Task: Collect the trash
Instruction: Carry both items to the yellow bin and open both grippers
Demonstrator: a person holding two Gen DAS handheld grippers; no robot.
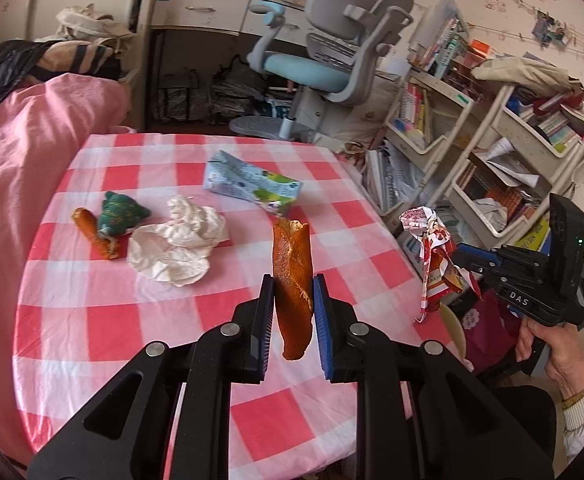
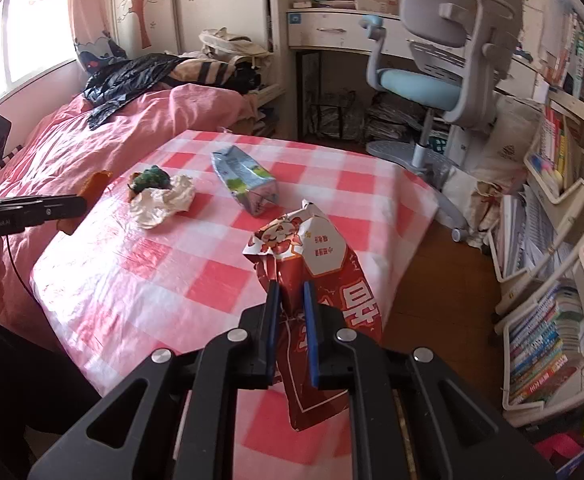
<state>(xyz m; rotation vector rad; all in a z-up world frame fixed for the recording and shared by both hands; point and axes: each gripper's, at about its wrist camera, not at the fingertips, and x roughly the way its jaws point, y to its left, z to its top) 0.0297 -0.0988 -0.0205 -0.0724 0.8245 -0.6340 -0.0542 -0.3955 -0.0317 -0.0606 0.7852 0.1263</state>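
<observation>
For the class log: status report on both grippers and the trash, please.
Left gripper shut on orange peel. Right gripper shut on red wrapper. Carton, tissue on table. Nothing blocking.

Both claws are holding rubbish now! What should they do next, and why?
Probably carry both pieces away to a bin, though none shows here. The left gripper is shut on an orange peel, the right gripper on a red snack wrapper, both lifted off the checked tablecloth. Neither can pick up the crumpled tissue or milk carton until emptied.
</observation>
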